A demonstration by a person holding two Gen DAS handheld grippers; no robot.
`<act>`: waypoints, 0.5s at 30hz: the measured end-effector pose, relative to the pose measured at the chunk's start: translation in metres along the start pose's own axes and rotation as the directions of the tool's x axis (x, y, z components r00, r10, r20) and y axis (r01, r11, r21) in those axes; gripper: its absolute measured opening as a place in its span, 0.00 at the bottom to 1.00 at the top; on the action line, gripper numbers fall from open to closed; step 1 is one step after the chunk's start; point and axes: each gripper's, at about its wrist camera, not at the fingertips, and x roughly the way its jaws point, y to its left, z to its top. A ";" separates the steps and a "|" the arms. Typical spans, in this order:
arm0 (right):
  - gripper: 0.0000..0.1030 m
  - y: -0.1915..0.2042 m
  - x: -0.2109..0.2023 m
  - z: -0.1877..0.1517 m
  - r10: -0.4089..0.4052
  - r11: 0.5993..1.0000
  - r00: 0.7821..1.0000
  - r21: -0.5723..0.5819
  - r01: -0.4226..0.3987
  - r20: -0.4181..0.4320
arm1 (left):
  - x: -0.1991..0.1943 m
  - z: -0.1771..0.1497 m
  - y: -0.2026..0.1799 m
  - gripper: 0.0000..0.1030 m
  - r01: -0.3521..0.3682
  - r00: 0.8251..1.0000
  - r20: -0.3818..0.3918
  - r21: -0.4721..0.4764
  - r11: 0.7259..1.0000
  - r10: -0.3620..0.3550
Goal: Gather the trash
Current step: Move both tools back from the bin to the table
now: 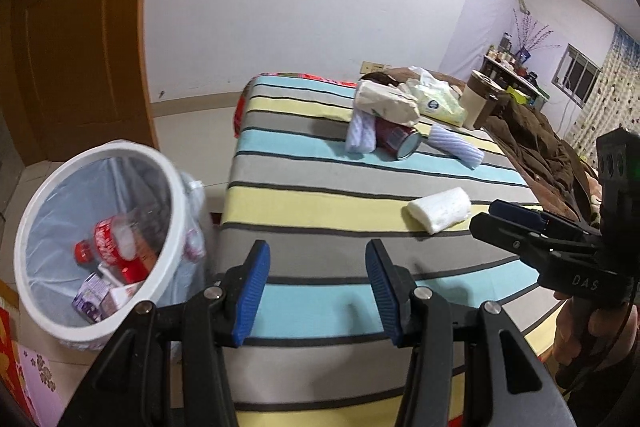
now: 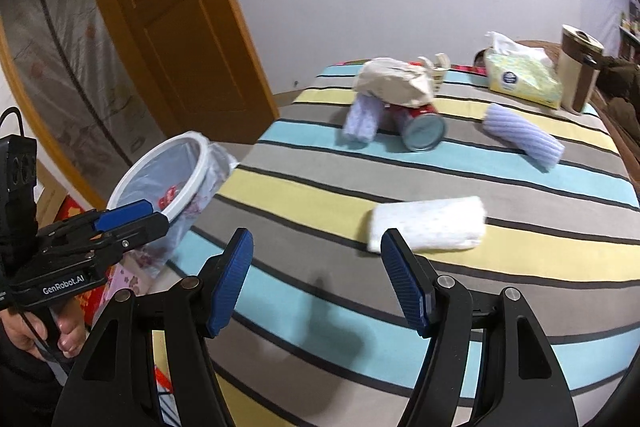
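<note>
A white trash bin (image 1: 168, 187) with a clear liner stands on the floor left of the striped bed (image 1: 320, 195); it holds a red bottle (image 1: 108, 239) and small cartons. It also shows in the right wrist view (image 2: 200, 163). On the bed lie a white folded towel (image 2: 428, 225), a red can (image 2: 420, 127) under a crumpled paper bag (image 2: 396, 81), and two pale blue rolled cloths (image 2: 520, 137). My left gripper (image 1: 316, 291) is open and empty over the bed's near edge. My right gripper (image 2: 316, 279) is open and empty, just short of the white towel.
A tissue pack (image 2: 520, 79) and a brown-lidded cup (image 2: 576, 67) sit at the bed's far side. A brown blanket (image 1: 536, 131) lies along the right. A wooden door (image 2: 172, 19) stands behind the bin.
</note>
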 end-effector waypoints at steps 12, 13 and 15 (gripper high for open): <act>0.66 -0.042 -0.009 0.019 -0.074 0.997 0.996 0.035 0.073 0.041 | 0.032 0.032 -0.021 0.50 0.030 1.000 -0.009 0.048 0.998 -0.030; 0.66 -0.045 -0.007 0.022 -0.079 0.996 0.996 0.034 0.078 0.043 | 0.034 0.034 -0.022 0.50 0.031 0.999 -0.010 0.052 0.998 -0.031; 0.66 -0.052 -0.007 0.026 -0.093 0.995 0.995 0.039 0.092 0.046 | 0.039 0.040 -0.025 0.50 0.034 0.999 -0.013 0.061 0.998 -0.033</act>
